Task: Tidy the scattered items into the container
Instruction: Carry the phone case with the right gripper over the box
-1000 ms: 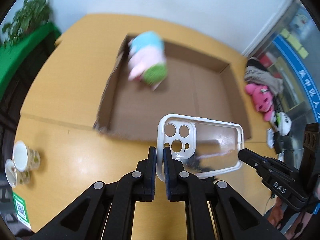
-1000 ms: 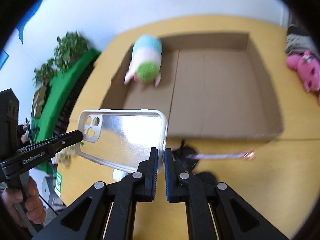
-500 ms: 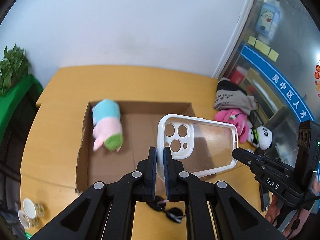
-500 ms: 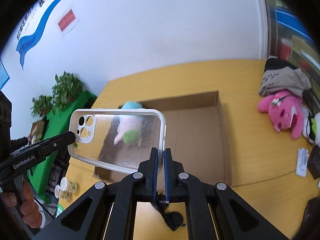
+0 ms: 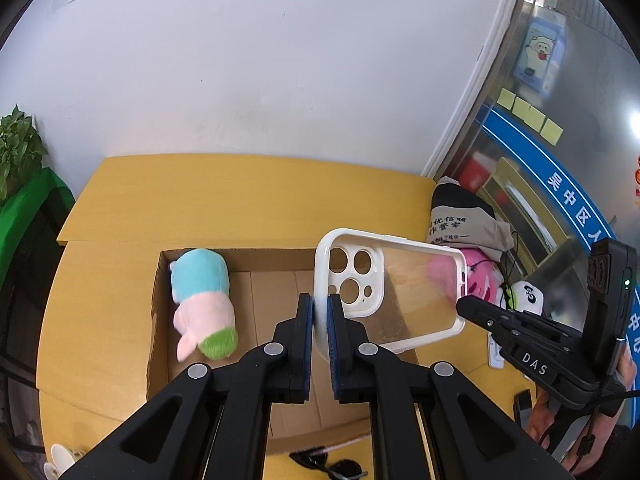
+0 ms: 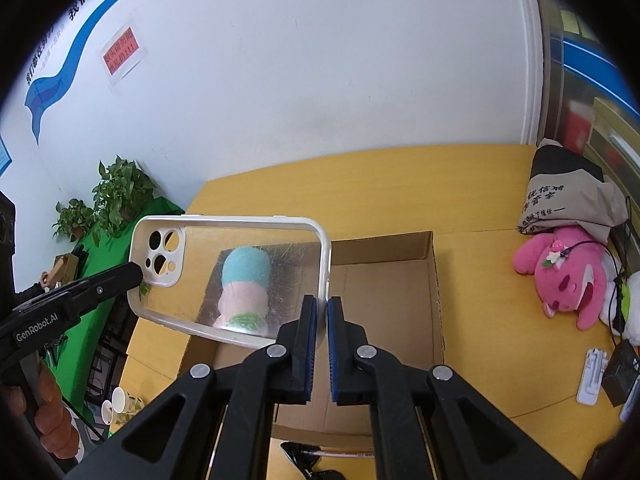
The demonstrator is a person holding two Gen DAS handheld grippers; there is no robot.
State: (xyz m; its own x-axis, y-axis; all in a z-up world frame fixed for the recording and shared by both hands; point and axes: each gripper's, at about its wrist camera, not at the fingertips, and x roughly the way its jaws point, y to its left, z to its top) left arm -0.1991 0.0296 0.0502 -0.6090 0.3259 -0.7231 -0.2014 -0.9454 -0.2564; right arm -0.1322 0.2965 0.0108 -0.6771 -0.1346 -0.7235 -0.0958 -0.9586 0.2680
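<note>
A clear phone case (image 5: 404,292) with a white rim hangs in the air above the open cardboard box (image 5: 276,360). My left gripper (image 5: 319,304) is shut on its camera-hole end, and my right gripper (image 6: 322,308) is shut on the opposite end of the phone case (image 6: 224,276). Each gripper shows in the other's view: the right gripper (image 5: 464,304) at the case's far edge, the left gripper (image 6: 136,270) by the camera holes. A blue, pink and green plush toy (image 5: 202,300) lies inside the box at its left side. Black sunglasses (image 5: 328,466) lie on the table in front of the box.
A pink plush (image 6: 564,276), a grey cloth bag (image 6: 568,200) and a panda toy (image 5: 528,296) sit on the yellow table (image 5: 240,192) right of the box. Paper cups (image 6: 118,404) stand at the left front. Small white and black devices (image 6: 592,372) lie at the right.
Both grippers have risen and pulled back with the phone case held between them, so the box and plush toy now appear smaller and lower. Both stay shut on the case.
</note>
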